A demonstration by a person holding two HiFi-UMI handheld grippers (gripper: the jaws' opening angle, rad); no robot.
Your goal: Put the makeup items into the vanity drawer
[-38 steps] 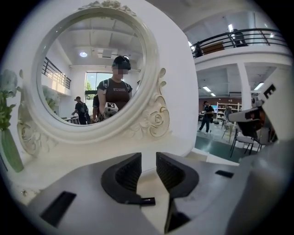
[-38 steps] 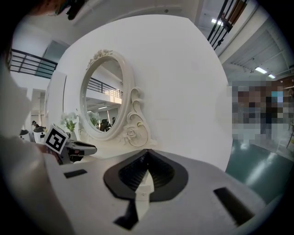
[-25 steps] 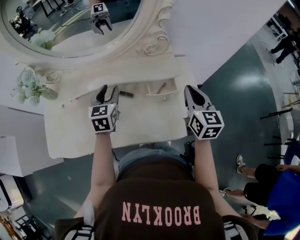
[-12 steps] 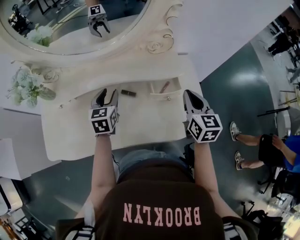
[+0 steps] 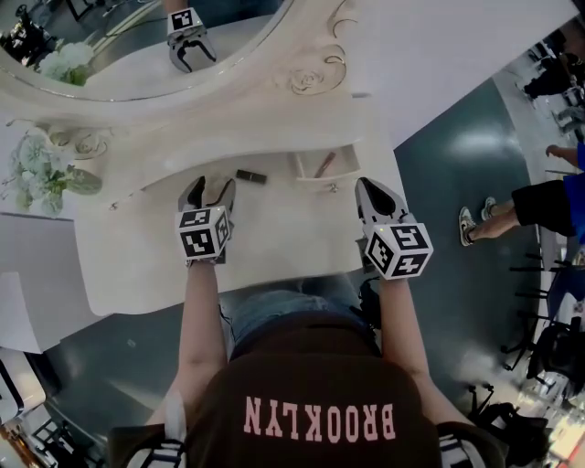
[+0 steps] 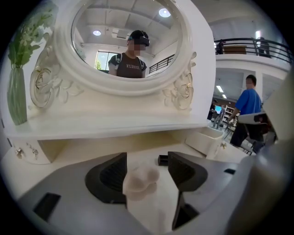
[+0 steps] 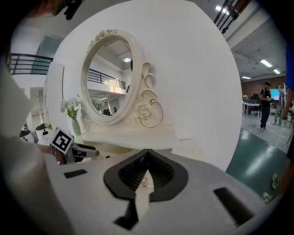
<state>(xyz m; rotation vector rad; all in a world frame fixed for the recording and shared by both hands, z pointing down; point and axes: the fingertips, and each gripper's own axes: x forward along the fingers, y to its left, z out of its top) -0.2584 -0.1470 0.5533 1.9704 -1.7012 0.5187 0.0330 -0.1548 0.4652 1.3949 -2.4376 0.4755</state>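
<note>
Looking down at the counter (image 5: 274, 247); one small dark makeup stick (image 5: 251, 175) lying flat, long side left to right, just ahead and right of the left gripper (image 5: 212, 186), nearer to it than to the right gripper (image 5: 368, 188); left one just opened wide, with one pale soft lump (image 6: 140, 178), maybe a sponge, between its jaws, not squeezed; right one pressed together, holding nothing; one open drawer (image 5: 311, 181) beyond, one thin brush (image 5: 324, 165) inside.

A white wall (image 5: 439, 46) stands at one o'clock. The shiny dark floor (image 5: 457, 210) spreads out at three o'clock — round lights (image 6: 164, 12) glow in the big mirror (image 6: 105, 64).
</note>
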